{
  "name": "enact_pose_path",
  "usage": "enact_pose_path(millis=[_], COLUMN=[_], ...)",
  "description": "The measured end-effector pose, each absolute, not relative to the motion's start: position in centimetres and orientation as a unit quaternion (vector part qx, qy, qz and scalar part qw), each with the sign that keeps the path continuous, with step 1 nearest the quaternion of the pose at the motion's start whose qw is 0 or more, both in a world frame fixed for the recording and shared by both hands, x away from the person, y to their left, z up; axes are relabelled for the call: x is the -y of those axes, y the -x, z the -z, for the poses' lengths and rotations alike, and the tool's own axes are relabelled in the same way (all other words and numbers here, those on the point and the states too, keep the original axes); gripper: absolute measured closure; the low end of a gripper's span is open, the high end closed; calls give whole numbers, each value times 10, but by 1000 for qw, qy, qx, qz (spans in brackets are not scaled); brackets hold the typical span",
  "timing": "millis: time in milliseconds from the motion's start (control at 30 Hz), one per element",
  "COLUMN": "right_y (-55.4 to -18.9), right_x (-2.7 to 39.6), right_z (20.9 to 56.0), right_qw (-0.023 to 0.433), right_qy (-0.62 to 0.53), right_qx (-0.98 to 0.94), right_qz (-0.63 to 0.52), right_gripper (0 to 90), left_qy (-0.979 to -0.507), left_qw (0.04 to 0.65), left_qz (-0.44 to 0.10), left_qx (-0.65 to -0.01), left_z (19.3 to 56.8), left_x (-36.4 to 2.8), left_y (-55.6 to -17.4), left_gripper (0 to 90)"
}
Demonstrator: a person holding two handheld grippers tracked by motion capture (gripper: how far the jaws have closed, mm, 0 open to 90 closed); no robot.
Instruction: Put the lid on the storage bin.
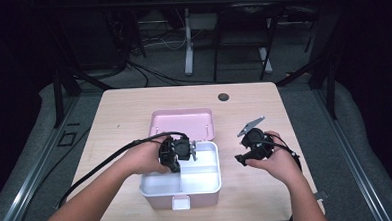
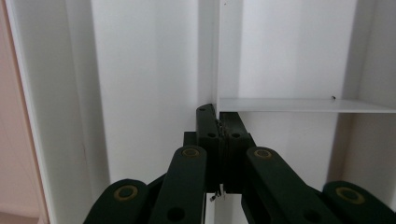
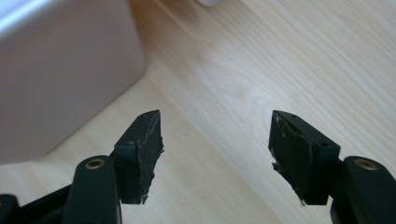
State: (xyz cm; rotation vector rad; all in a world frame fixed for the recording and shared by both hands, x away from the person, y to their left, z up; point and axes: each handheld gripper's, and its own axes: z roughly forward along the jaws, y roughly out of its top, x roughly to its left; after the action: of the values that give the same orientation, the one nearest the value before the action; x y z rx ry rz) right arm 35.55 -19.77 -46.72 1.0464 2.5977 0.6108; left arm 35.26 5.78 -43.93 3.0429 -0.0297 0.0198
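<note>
Nearest the person, a pink box with a white latch tab on its front wall sits on the wooden table, its white inner tray split into compartments. The left gripper reaches down into the far part of that tray, and in the left gripper view its jaws are clenched on the thin white divider, whose edge runs straight up from between the pressed fingertips; a second white partition branches off sideways just beyond the tips. To the right of the box, the right gripper is held above bare table, apart from the box; its jaws stand released, with wood grain alone between the two fingers, and the box's pink side wall lies just past the left finger. Beyond the left gripper, the open pink lid lies flat behind the tray. Farther off, a small dark round mark sits near the table's far edge.
</note>
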Motion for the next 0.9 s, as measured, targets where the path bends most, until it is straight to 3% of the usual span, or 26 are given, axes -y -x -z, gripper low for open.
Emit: enact_pose_path(millis=[567,633,900], right_y=[-391,-393,-403], right_x=[185,183,171], right_z=[445,442,436], right_qw=[125,120,131], right_qy=[-405,-405,-407], right_qx=[-870,-871,-868], right_qz=[-253,-252,-253], right_gripper=[330,370,396], left_qy=[-999,-999,-999], left_qw=[43,41,43], left_qz=[-10,-12,-13], left_qx=[0,-1,0], left_z=[440,440,440], left_x=[-55,-55,-55], left_y=[-351,-350,-350], left_gripper=[883,882,882])
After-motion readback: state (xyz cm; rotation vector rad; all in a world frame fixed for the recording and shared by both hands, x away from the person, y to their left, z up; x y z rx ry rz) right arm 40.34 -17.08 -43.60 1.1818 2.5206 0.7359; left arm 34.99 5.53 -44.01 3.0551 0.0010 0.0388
